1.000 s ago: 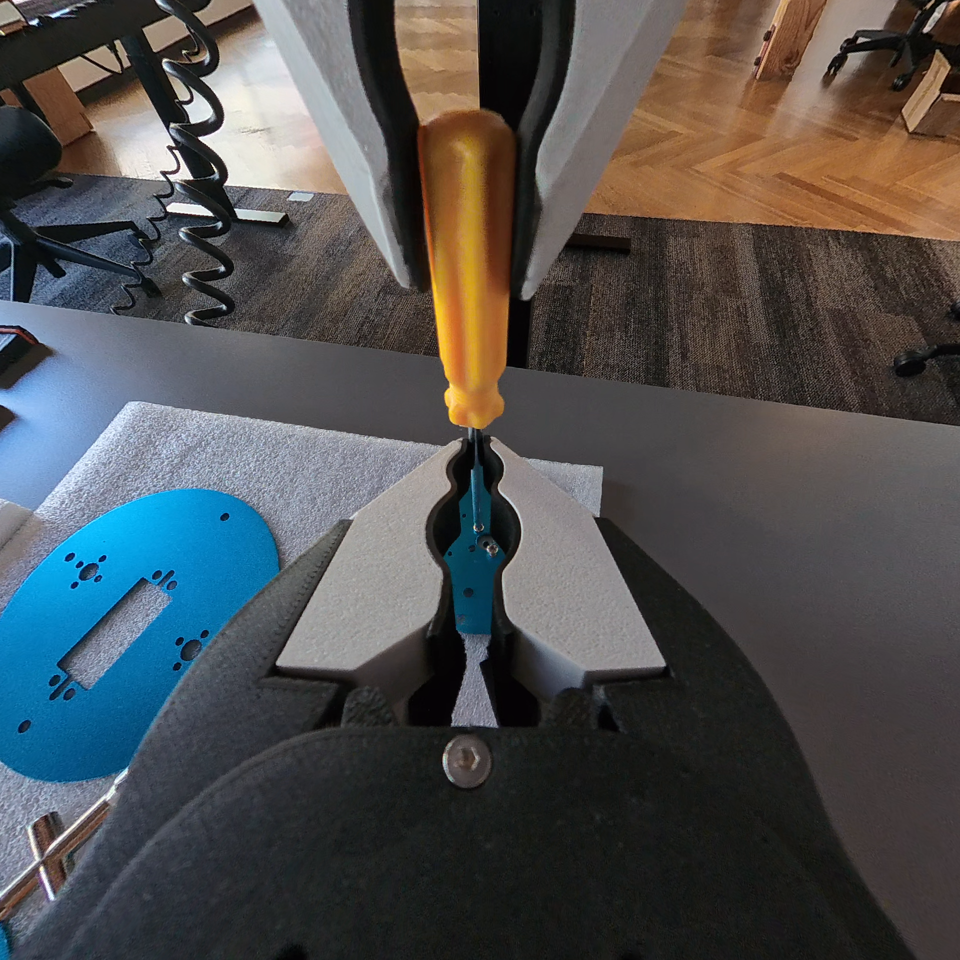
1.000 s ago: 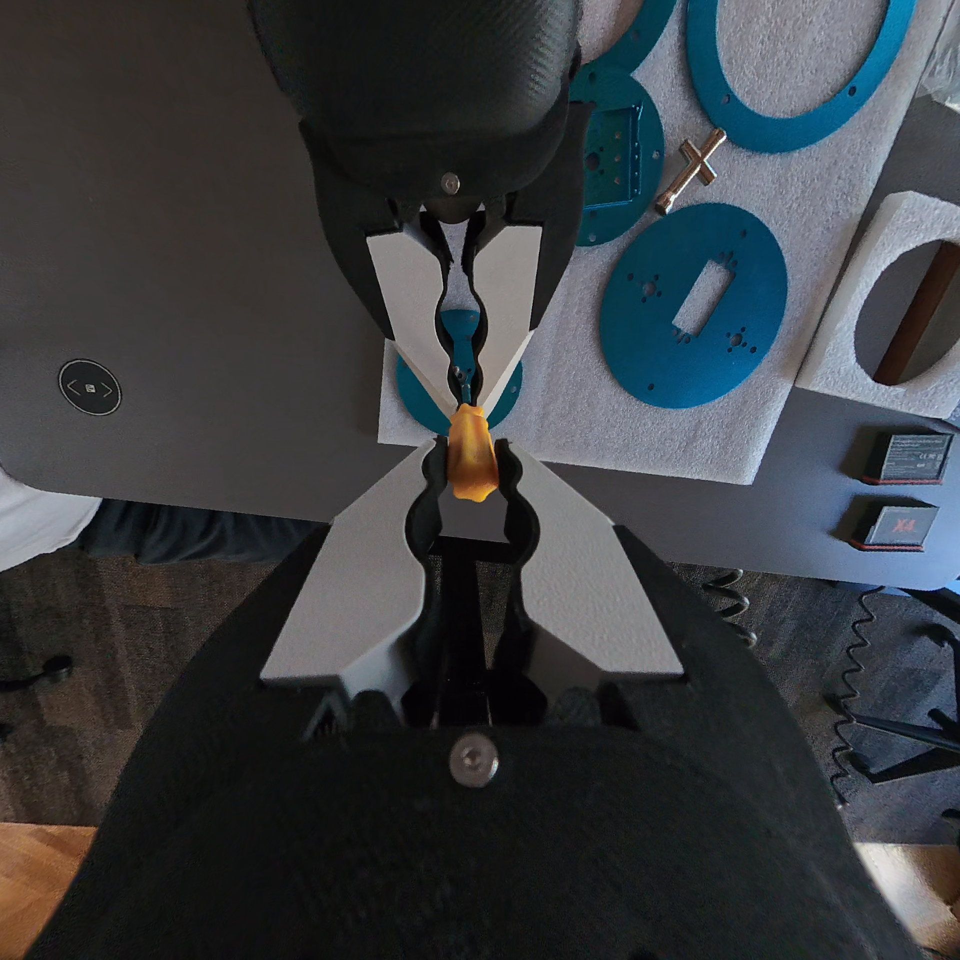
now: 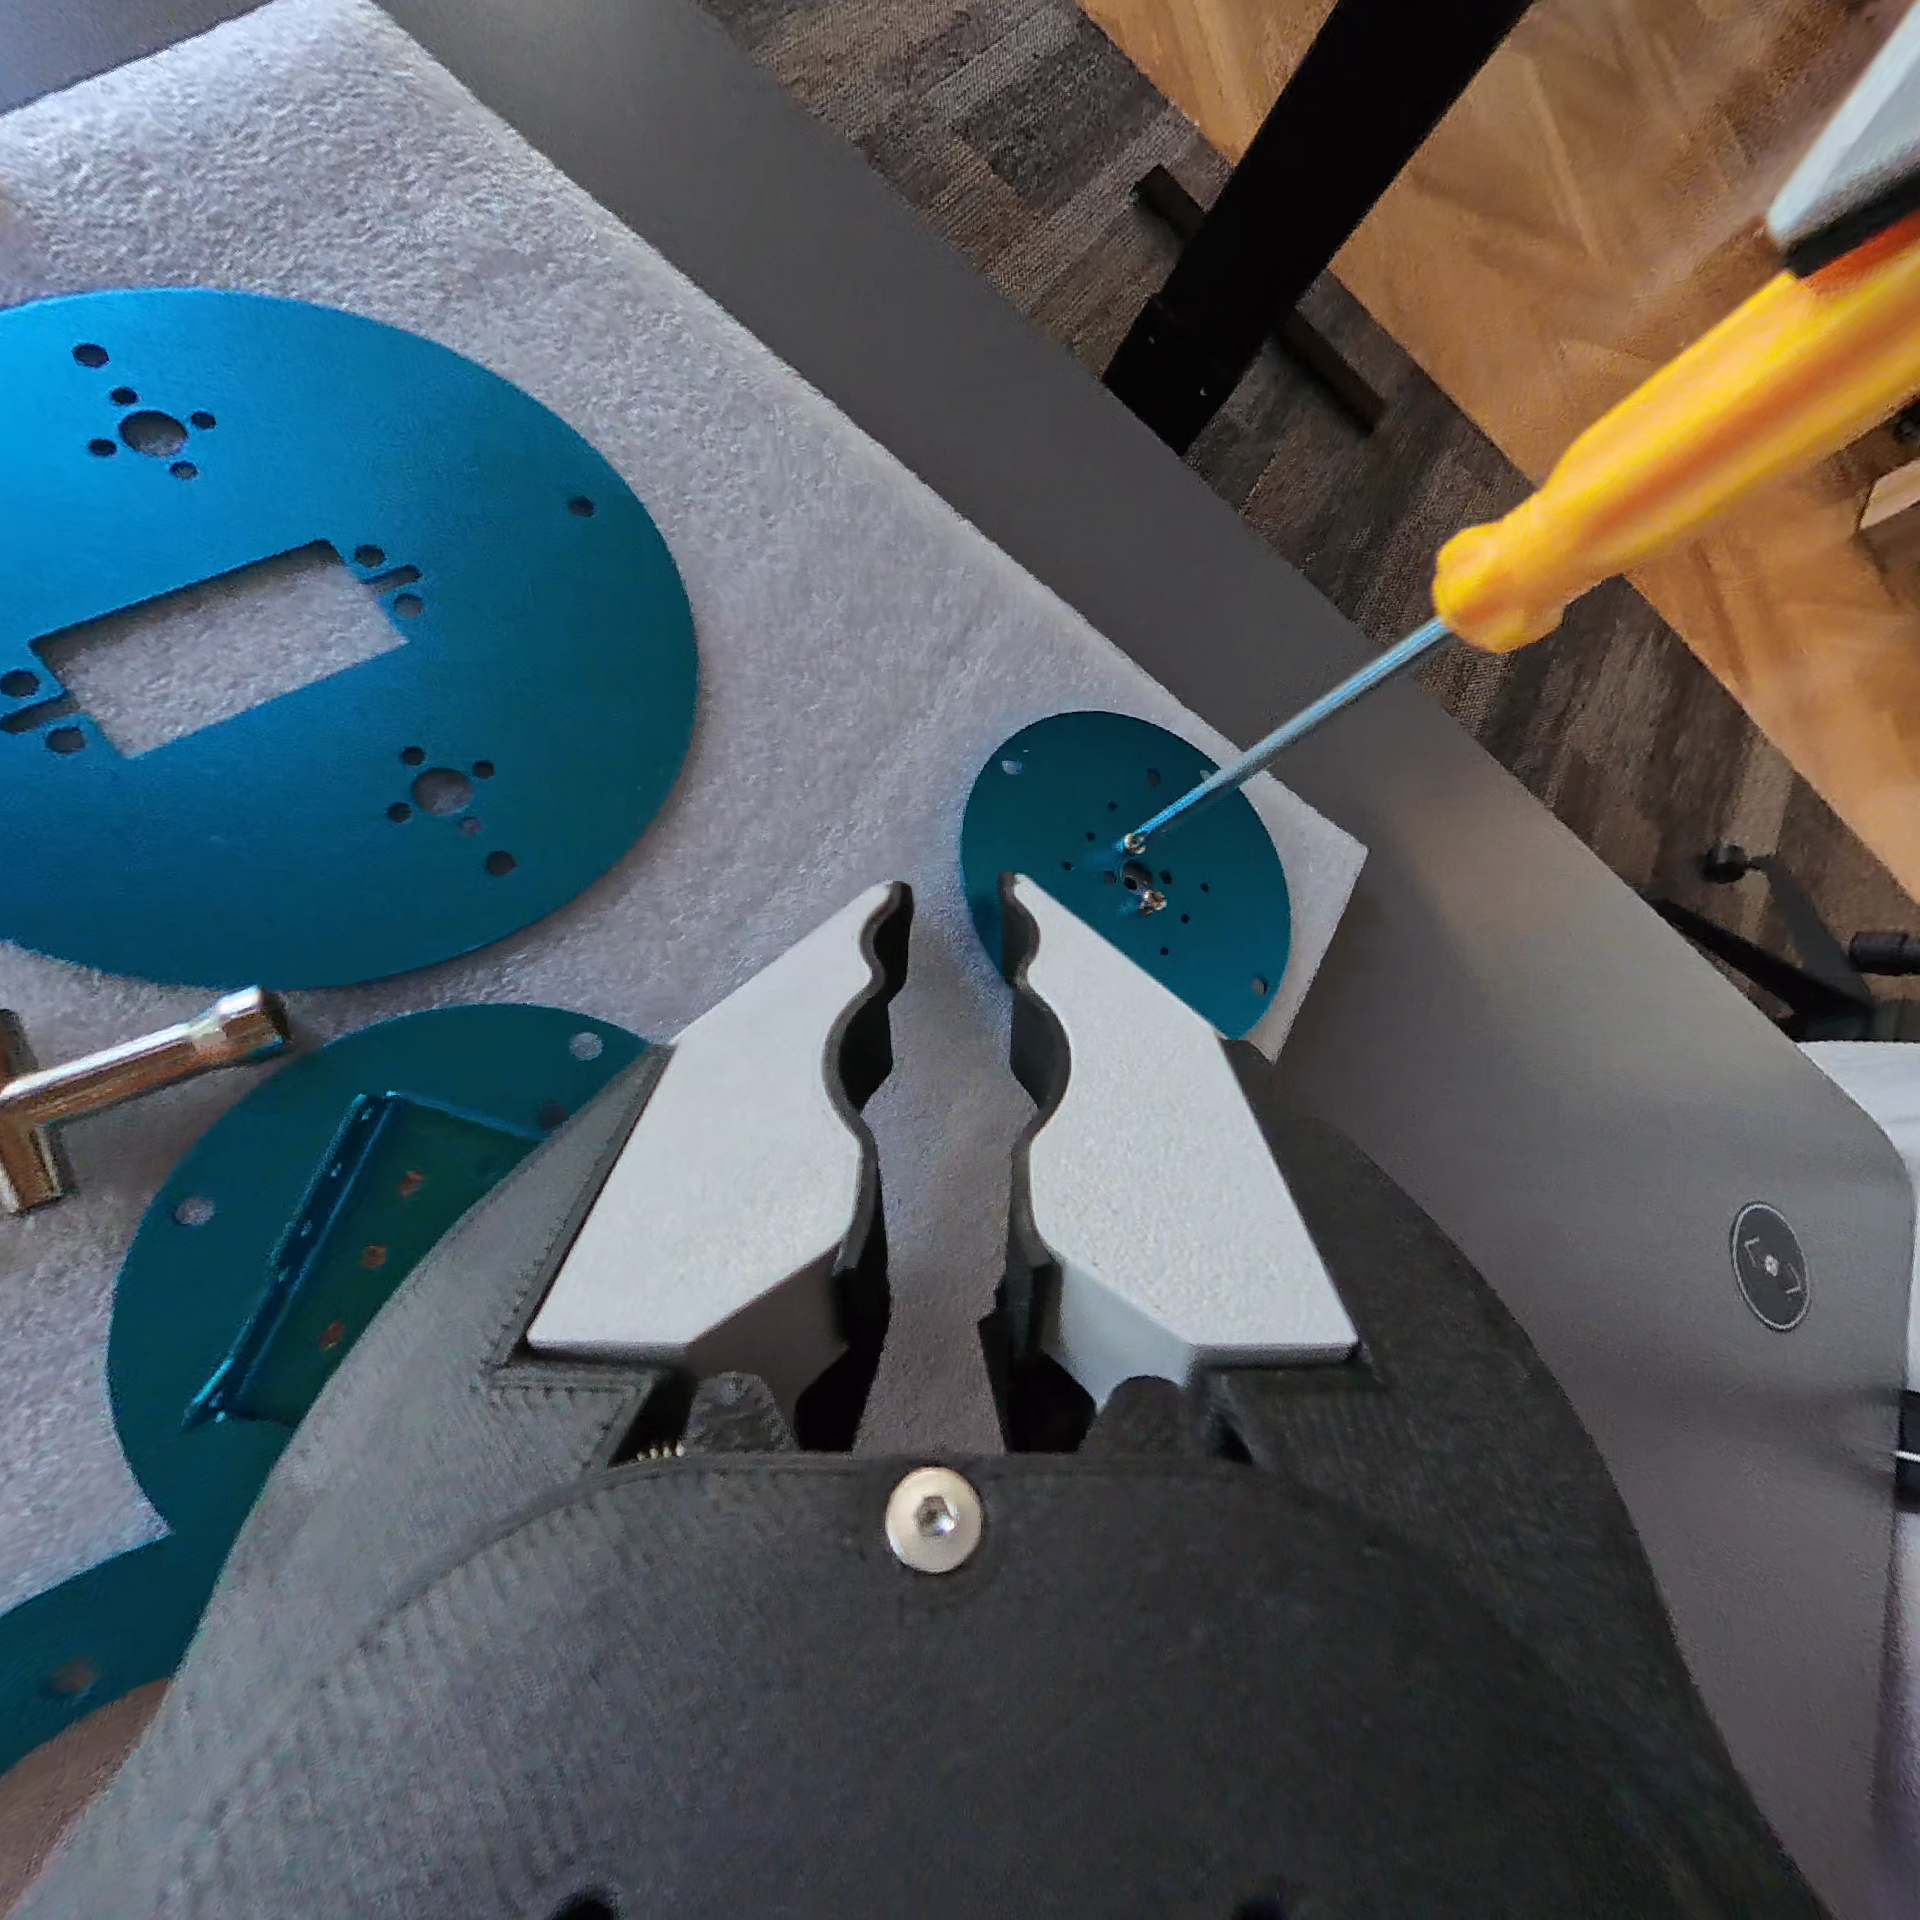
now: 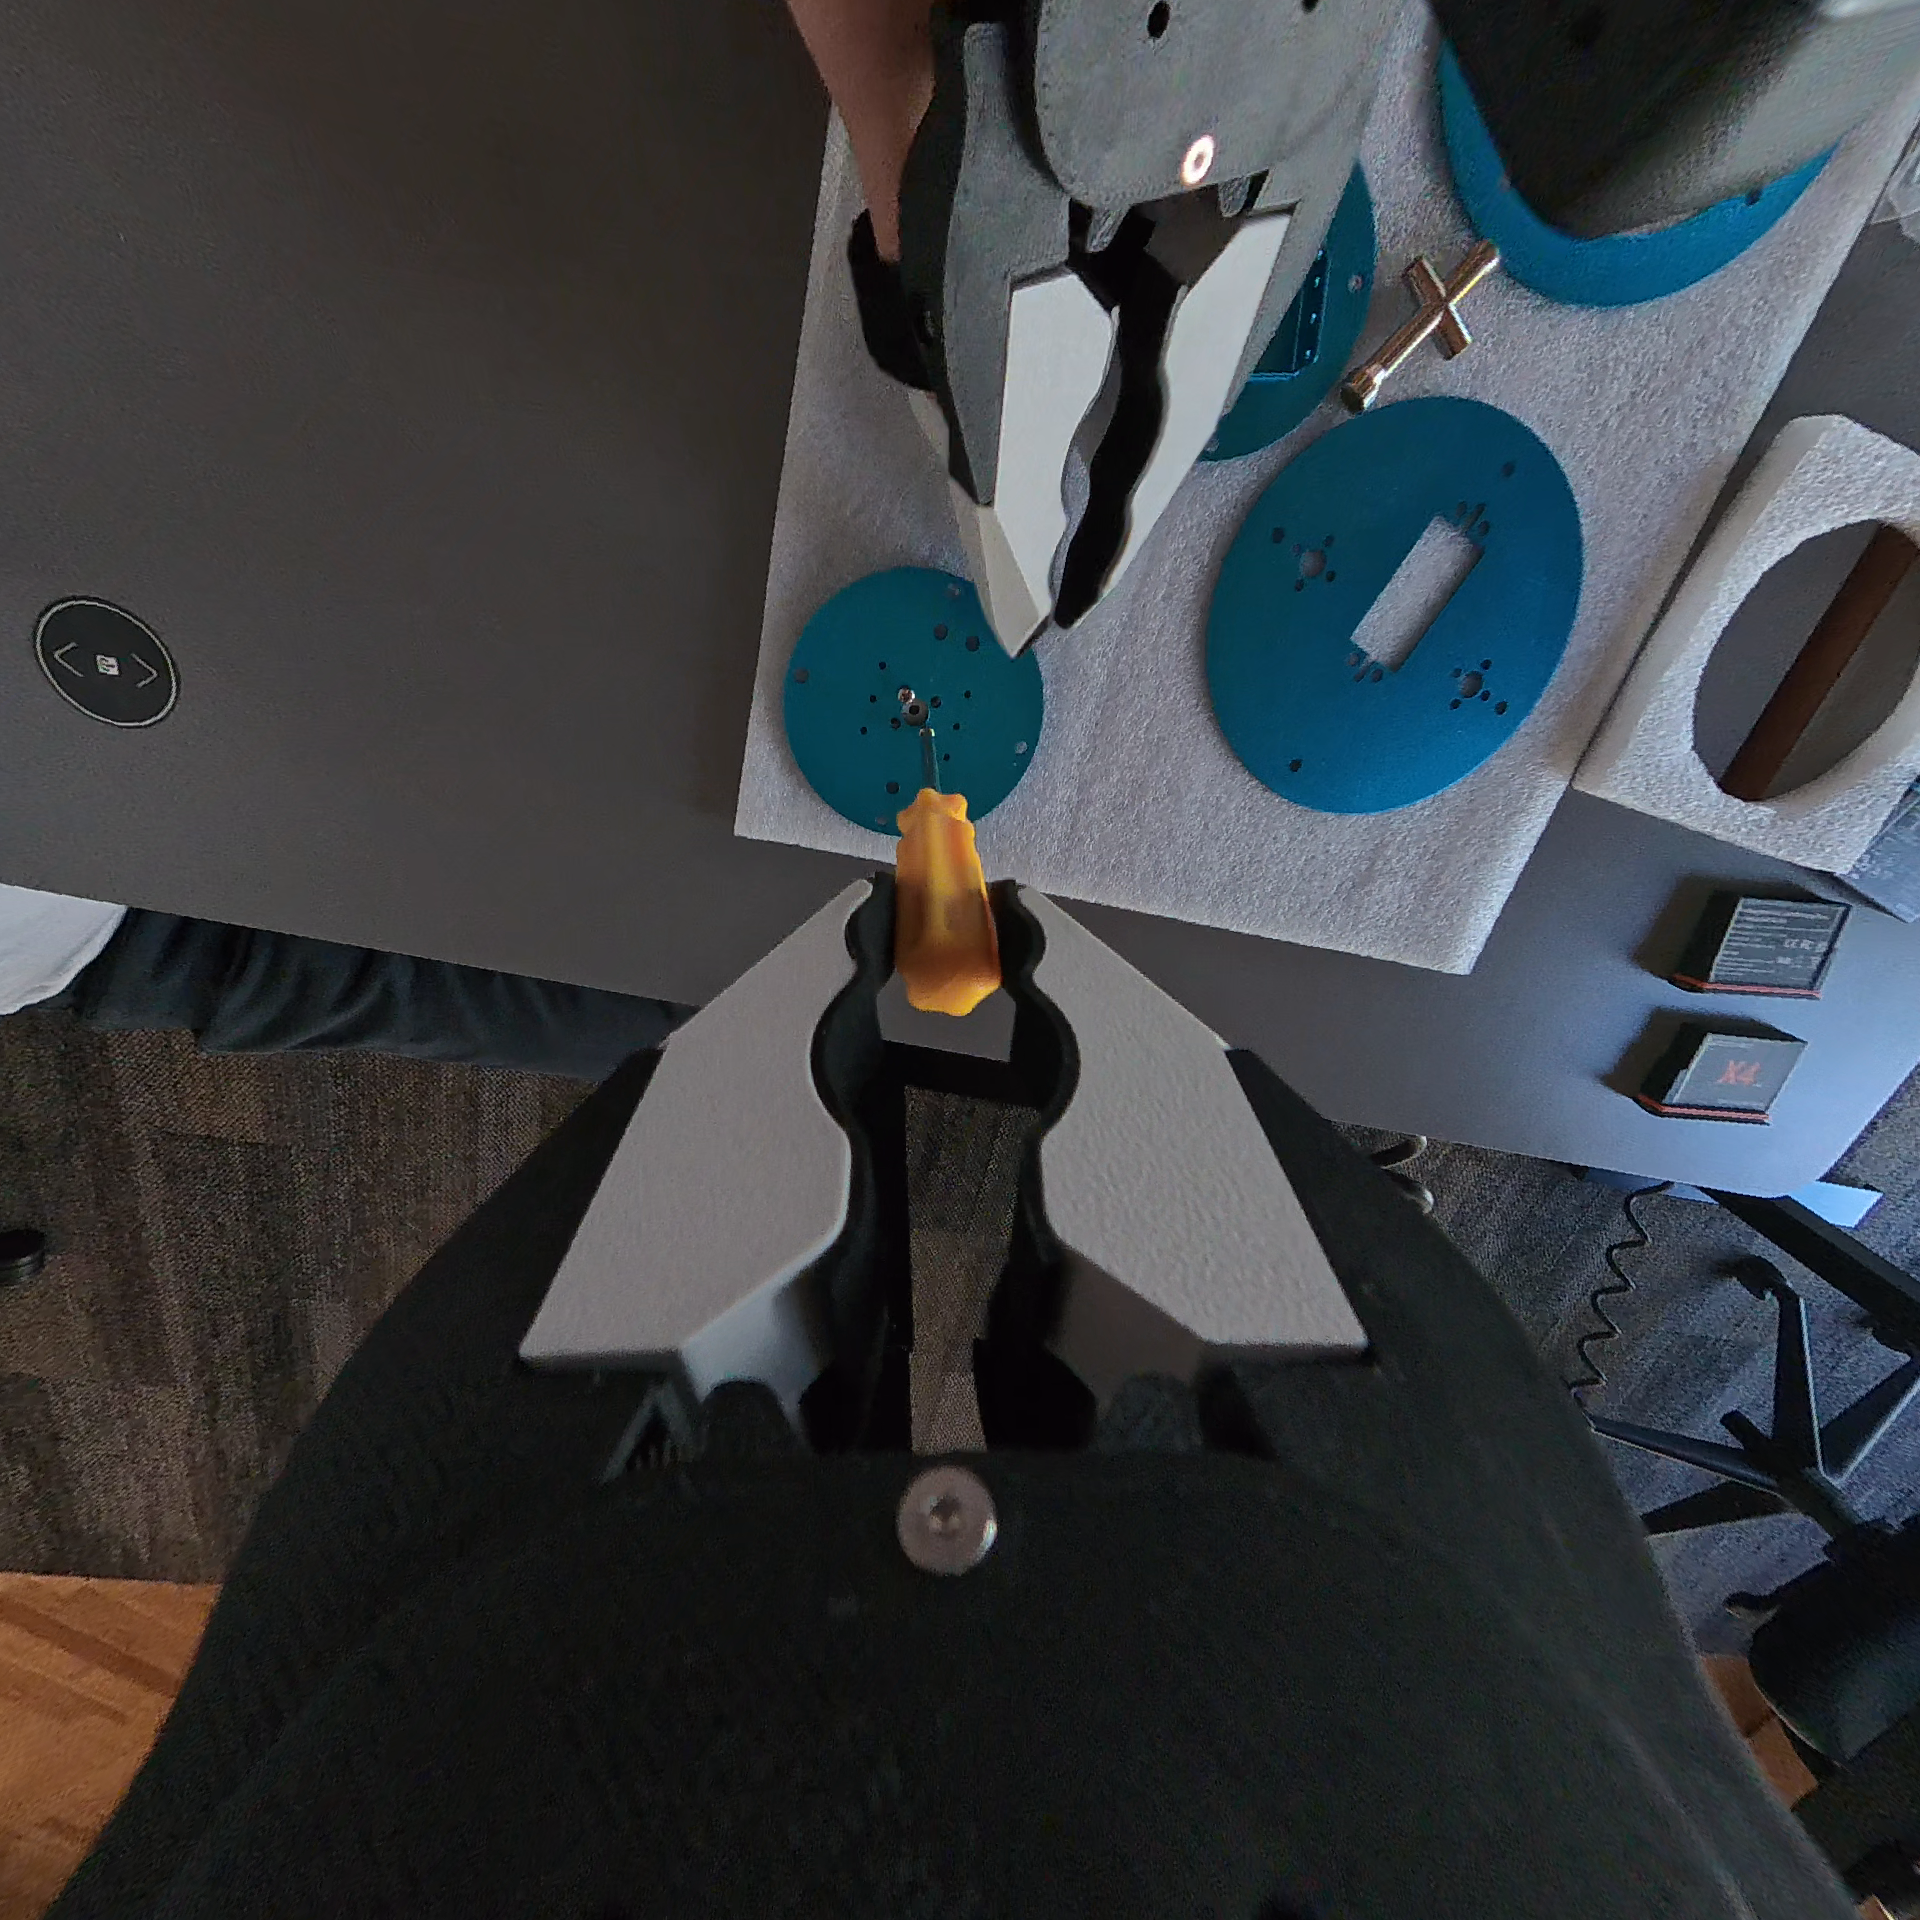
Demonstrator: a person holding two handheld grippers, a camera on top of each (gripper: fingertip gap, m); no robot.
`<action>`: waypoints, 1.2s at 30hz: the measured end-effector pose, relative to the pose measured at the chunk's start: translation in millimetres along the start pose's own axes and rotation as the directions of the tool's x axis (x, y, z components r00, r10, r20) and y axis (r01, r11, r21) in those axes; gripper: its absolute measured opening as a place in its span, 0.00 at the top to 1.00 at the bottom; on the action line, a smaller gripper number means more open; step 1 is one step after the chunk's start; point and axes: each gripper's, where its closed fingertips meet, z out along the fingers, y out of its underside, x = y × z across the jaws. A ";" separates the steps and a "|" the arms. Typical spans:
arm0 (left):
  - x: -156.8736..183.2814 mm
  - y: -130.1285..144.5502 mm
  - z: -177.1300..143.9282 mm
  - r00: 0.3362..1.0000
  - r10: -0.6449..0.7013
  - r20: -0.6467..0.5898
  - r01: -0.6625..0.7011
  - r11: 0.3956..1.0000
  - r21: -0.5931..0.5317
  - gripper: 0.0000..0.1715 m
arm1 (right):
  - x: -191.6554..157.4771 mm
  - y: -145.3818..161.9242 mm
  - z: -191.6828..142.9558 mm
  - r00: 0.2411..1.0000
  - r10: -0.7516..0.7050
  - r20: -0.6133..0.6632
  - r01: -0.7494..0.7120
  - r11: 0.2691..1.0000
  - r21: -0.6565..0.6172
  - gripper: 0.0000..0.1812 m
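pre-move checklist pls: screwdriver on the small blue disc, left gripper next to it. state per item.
1. Right gripper shut on the yellow screwdriver: ok.
2. Screwdriver tip on a screw near the centre of the small blue disc: ok by the left wrist view; whether it sits in the screw head: cannot tell.
3. Small blue disc flat on the white foam pad: ok.
4. Left gripper open and empty, tips at the disc's edge: ok; touching the disc or not: cannot tell.
5. Disc held against turning: not ok, nothing grips it.
6. Large blue plate and metal cross wrench apart from the disc: ok.
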 end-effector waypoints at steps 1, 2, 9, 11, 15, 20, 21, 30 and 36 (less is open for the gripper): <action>2.3 1.3 0.2 1.000 -0.004 -0.018 0.004 1.000 -0.004 0.91 | -0.2 1.1 0.2 1.000 -0.003 -0.002 0.003 1.000 -0.006 0.89; 4.4 3.2 0.8 0.999 -0.013 -0.034 0.012 1.000 -0.012 0.91 | -0.1 2.5 0.5 1.000 -0.004 -0.004 0.004 1.000 -0.014 0.89; 6.6 7.5 -0.6 0.983 -0.148 -0.111 0.146 0.989 -0.028 0.98 | -3.1 -4.2 1.2 1.000 0.003 -0.009 -0.003 1.000 0.020 0.90; 6.6 7.9 -1.5 0.974 -0.180 -0.134 0.178 0.984 -0.026 0.98 | -2.8 -6.5 1.4 1.000 0.012 -0.008 -0.012 1.000 0.025 0.90; 7.1 9.3 -2.3 0.974 -0.176 -0.146 0.174 0.984 -0.030 0.99 | -0.8 -7.3 1.9 0.996 0.085 0.000 -0.085 0.996 0.017 0.89; 7.4 10.3 -2.6 0.977 -0.162 -0.136 0.158 0.987 -0.034 0.99 | 4.9 -5.6 2.5 0.937 0.351 0.000 -0.351 0.937 -0.003 0.90; 7.3 10.3 -2.7 0.978 -0.161 -0.136 0.157 0.987 -0.035 0.99 | 7.7 -6.2 3.0 0.900 0.437 -0.007 -0.437 0.900 0.007 0.91; 7.2 10.7 -2.5 0.982 -0.143 -0.123 0.139 0.989 -0.042 0.99 | 6.2 -4.5 3.1 0.821 0.570 -0.009 -0.570 0.821 -0.009 0.91; 5.9 8.1 -5.5 0.988 -0.115 -0.103 0.112 0.993 -0.039 0.99 | 2.1 -4.1 2.5 0.771 0.633 -0.061 -0.635 0.772 -0.012 0.91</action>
